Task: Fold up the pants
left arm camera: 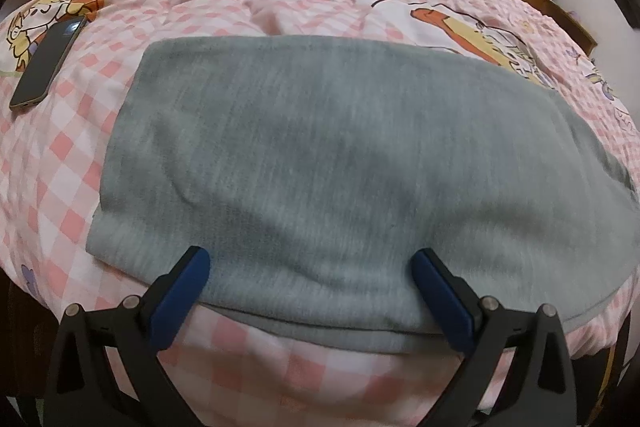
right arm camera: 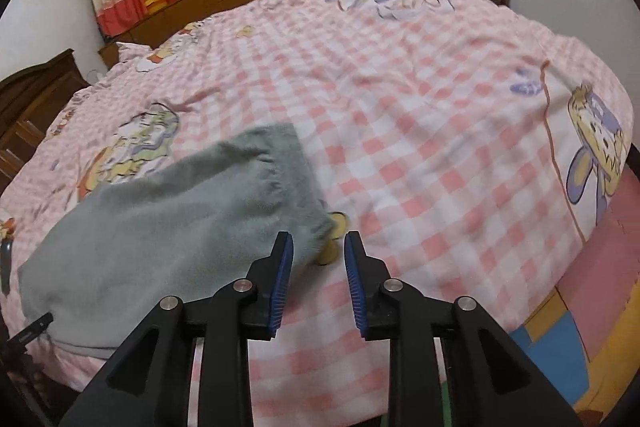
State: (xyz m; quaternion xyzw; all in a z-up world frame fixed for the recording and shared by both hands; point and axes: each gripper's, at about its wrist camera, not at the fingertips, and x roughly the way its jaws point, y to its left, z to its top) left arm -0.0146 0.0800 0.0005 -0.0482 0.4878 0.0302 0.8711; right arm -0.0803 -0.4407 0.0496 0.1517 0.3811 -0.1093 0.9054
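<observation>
Pants [left arm camera: 340, 163] lying folded on bed [left arm camera: 60, 187]. Left hand-held gripper [left arm camera: 310, 259] hovering spread wide over near edge; right hand-held gripper [right arm camera: 318, 241] parted, empty, beside hem. Next: pinching edge for further fold, likely.

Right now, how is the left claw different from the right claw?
The left claw is spread wide, while the right claw is open only a narrow gap. The left claw's fingers sit over the near edge of the gray pants; the right claw hangs beside the pants' end, over the pink checked bedspread, holding nothing. Both have black arms and blue pads.
</observation>
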